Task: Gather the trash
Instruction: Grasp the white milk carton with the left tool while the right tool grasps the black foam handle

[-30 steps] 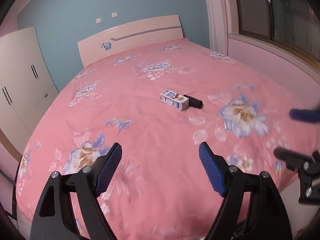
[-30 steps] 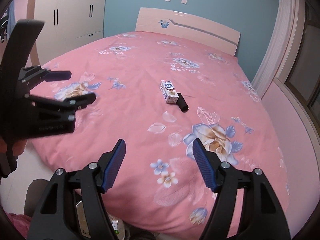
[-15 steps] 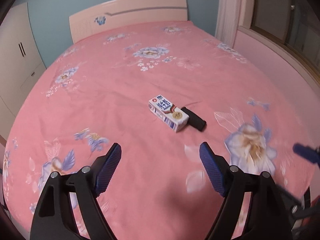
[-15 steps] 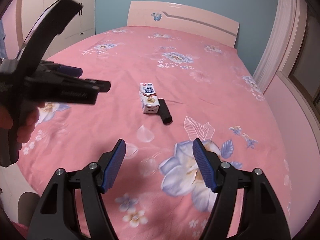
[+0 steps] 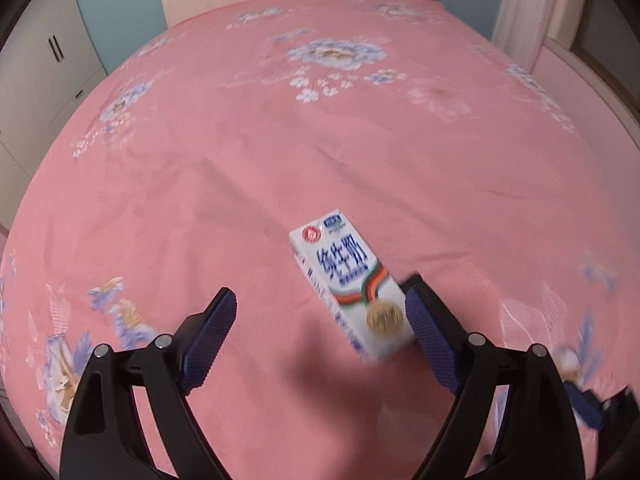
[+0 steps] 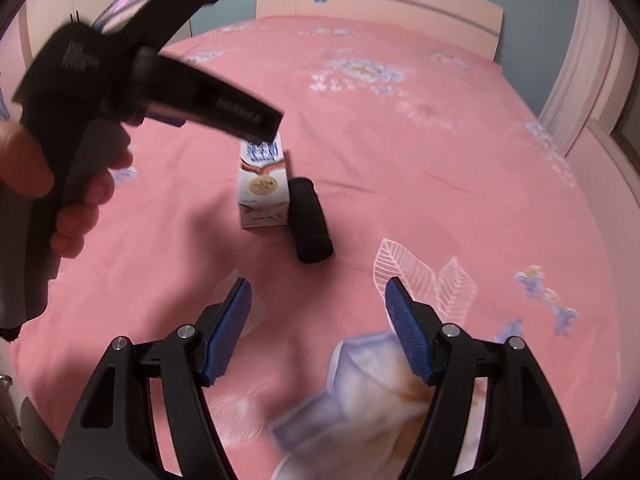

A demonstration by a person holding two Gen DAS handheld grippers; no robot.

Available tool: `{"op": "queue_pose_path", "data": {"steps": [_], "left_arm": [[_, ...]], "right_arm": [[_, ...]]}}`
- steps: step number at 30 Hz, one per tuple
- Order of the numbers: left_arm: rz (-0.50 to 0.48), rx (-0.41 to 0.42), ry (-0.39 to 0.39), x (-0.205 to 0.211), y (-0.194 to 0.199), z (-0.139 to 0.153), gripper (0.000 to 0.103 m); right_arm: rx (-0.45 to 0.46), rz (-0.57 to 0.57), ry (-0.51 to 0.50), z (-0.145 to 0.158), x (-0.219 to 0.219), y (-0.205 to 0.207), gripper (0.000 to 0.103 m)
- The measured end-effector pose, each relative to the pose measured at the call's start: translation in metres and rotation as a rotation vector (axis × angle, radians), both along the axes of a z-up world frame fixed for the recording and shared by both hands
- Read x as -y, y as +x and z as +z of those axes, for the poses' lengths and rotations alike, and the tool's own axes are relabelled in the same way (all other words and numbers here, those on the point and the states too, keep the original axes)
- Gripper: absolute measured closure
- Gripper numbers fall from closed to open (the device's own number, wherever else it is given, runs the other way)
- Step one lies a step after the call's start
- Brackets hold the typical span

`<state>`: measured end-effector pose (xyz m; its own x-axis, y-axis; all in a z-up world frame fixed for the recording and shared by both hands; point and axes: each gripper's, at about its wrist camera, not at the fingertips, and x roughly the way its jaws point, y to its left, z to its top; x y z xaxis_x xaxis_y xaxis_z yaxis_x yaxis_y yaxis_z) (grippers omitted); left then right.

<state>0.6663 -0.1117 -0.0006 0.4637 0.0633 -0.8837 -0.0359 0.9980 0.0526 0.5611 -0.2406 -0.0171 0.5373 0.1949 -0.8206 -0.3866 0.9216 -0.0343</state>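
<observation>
A home bedroom — a wide bed (image 5: 320,152) fills nearly the whole view, spread with a pink bedcover printed with pale blue and white flowers. At its far end stands a cream headboard (image 6: 380,4) bearing a blue flower motif, set against a blue-green wall (image 5: 120,0). White wardrobe doors (image 5: 44,64) with dark handles line the left side, and a pale curtain (image 6: 580,52) hangs at the right — furnishings of a lived-in sleeping room.
</observation>
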Motion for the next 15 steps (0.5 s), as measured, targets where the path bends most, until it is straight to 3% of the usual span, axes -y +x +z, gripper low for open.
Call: {"op": "queue_pose_path", "data": {"steps": [7,13,15], "left_arm": [[0.067,-0.064,-0.043,0.010,0.044,-0.039,0.015],[0.111,-0.100,-0.048,0.010,0.063,-0.064,0.015],[0.116,-0.114,-0.056,0.008,0.066,-0.071,0.017]], "right_arm": [[-0.073,0.008,0.036,-0.042,-0.002,0.047,0.034],[-0.104,0.027,0.040,-0.059,-0.012,0.065,0.034],[-0.105,0.047,0.014,-0.063,-0.020,0.068,0.045]]}}
